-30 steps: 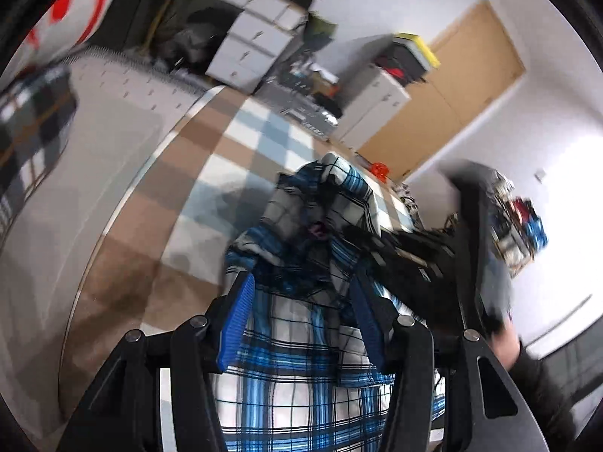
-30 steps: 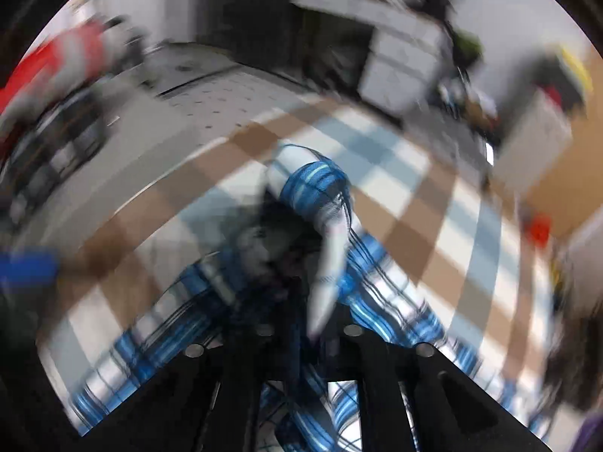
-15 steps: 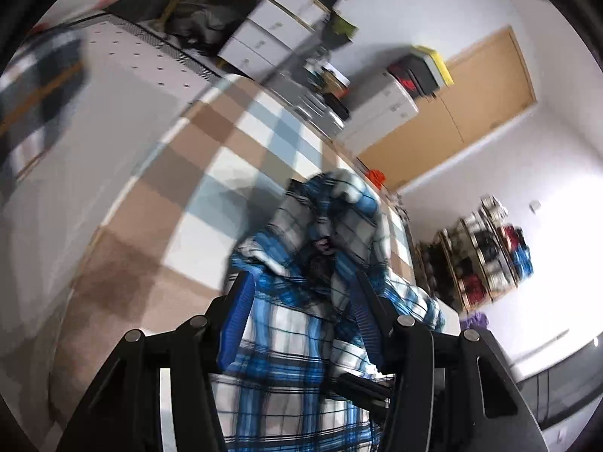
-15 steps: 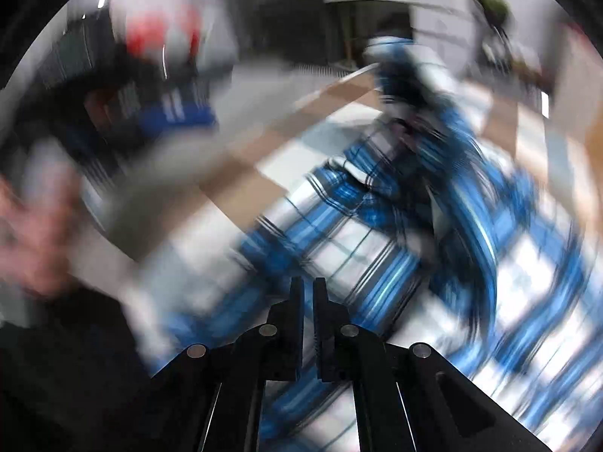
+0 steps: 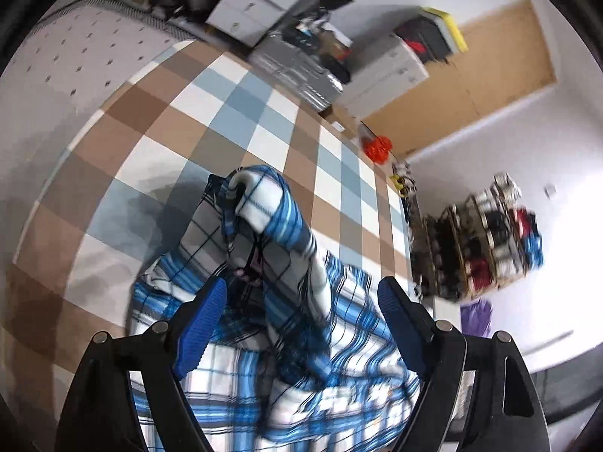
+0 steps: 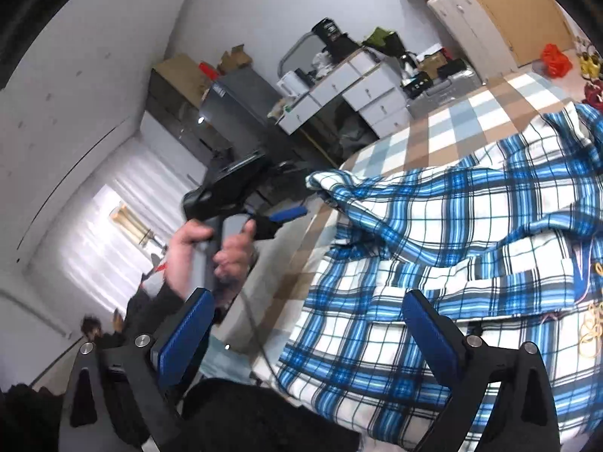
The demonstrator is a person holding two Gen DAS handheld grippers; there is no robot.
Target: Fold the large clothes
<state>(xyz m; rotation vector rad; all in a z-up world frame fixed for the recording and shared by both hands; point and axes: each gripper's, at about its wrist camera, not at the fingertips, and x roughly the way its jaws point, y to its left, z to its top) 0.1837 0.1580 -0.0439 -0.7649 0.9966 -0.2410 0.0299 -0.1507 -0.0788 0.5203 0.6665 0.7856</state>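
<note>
A blue-and-white plaid shirt (image 5: 286,342) lies rumpled on a bed with a brown, blue and white checked cover (image 5: 226,113). One part of the shirt stands up in a hump (image 5: 260,203). My left gripper (image 5: 301,286) hovers over the bunched cloth. Its jaws are opening, and cloth shows between the blue pads without being pinched. In the right wrist view the shirt (image 6: 471,248) spreads flat to the right. My right gripper (image 6: 307,295) is at the shirt's near left edge, jaws opening wide with nothing gripped. A hand (image 6: 211,248) holds the left tool, whose blue finger (image 6: 290,212) is near a shirt corner (image 6: 324,182).
White drawer units (image 6: 358,90) and a grey suitcase (image 5: 297,71) stand past the bed's far edge. A wooden door (image 5: 490,71), a red object (image 5: 378,148) and a shoe rack (image 5: 478,241) are to the right. A bright curtained window (image 6: 113,233) is on the left.
The right gripper went from shut to wide open and swung off the shirt's hump toward the bed's edge. The left gripper's jaws spread wider and it shifted along the shirt.
</note>
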